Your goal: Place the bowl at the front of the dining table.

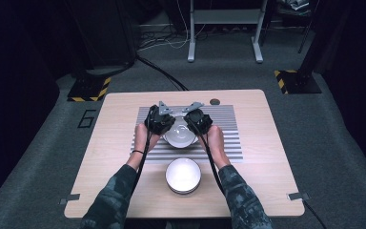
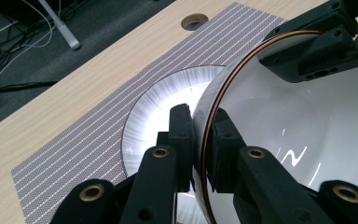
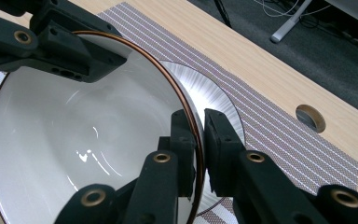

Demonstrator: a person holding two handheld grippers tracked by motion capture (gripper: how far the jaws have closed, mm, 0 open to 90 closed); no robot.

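Note:
A white bowl with a thin copper rim (image 1: 179,137) (image 2: 307,140) (image 3: 74,140) hangs tilted over the striped placemat (image 1: 228,138), gripped from both sides. My left gripper (image 1: 167,129) (image 2: 204,135) is shut on its left rim, one jaw inside the bowl and one outside. On the opposite rim my right gripper (image 1: 194,129) (image 3: 199,140) is shut the same way. Beneath the bowl a silvery plate with a brushed look (image 2: 163,98) (image 3: 209,93) lies on the placemat (image 2: 88,135) (image 3: 270,121). Whether the bowl touches the plate I cannot tell.
A second white bowl (image 1: 183,175) stands on the wooden table (image 1: 105,162) nearer the person, just in front of the placemat. A round hole (image 1: 214,101) (image 2: 194,21) (image 3: 310,117) is cut in the tabletop at the far edge. Cables and a metal stand's legs lie on the floor beyond.

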